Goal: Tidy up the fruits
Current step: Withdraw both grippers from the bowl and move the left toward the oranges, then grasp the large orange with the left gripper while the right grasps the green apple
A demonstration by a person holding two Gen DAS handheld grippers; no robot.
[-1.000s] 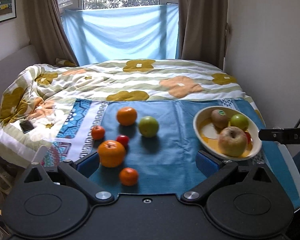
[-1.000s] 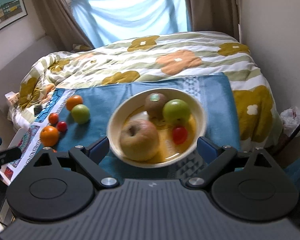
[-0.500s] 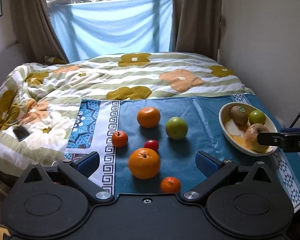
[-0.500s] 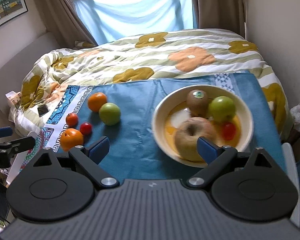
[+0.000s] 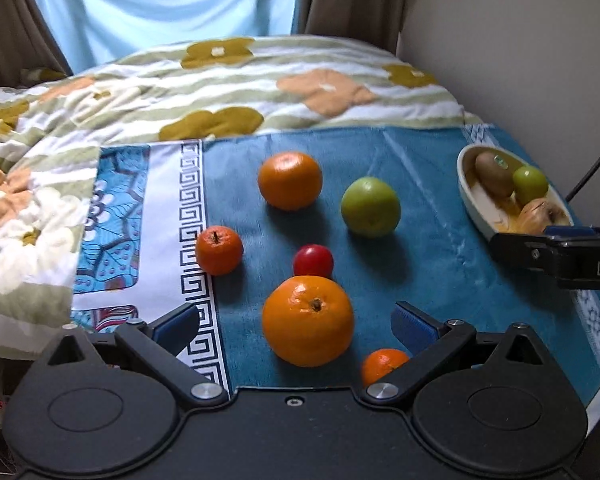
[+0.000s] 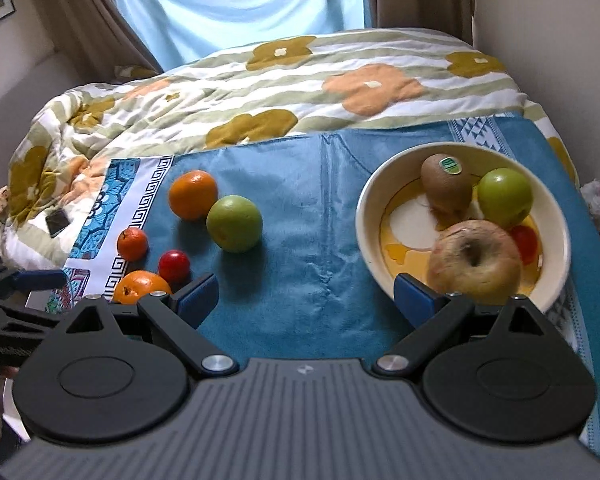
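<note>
The large orange (image 5: pixel 308 320) lies low in the centre of the left wrist view, on the blue cloth (image 5: pixel 432 264), framed between the spread fingers of the left gripper (image 5: pixel 294 322). The jaws stand apart and hold nothing. Judged from this framing, the step in hand is the pickup of this orange for transfer to the bowl (image 6: pixel 370 184).

Procedure, as a recommendation:
- Advance until both pads flank the widest part of the fruit; a grip above or below that line is likely to squeeze the round skin out.
- Close gently and lift straight up before travelling right.

Adjacent items: the cherry tomato (image 5: pixel 313 261) sits just behind the orange, touching or nearly so, and may roll if nudged. A small tangerine (image 5: pixel 382 364) lies at the lower right, close to the right finger, partly hidden by the linkage. A second small tangerine (image 5: pixel 219 250) sits at the left edge of the blue field; a mid-size orange (image 5: pixel 290 180) and a green apple (image 5: pixel 370 207) lie further up.

The right gripper (image 6: pixel 306 296) is also spread and empty, over bare cloth at the lower centre of its view. The bowl, at centre right there, already holds a kiwi (image 6: pixel 446 182), a green fruit (image 6: pixel 506 196), a brownish apple (image 6: pixel 474 262) and a red fruit (image 6: pixel 526 242); free space remains on its left side.
</note>
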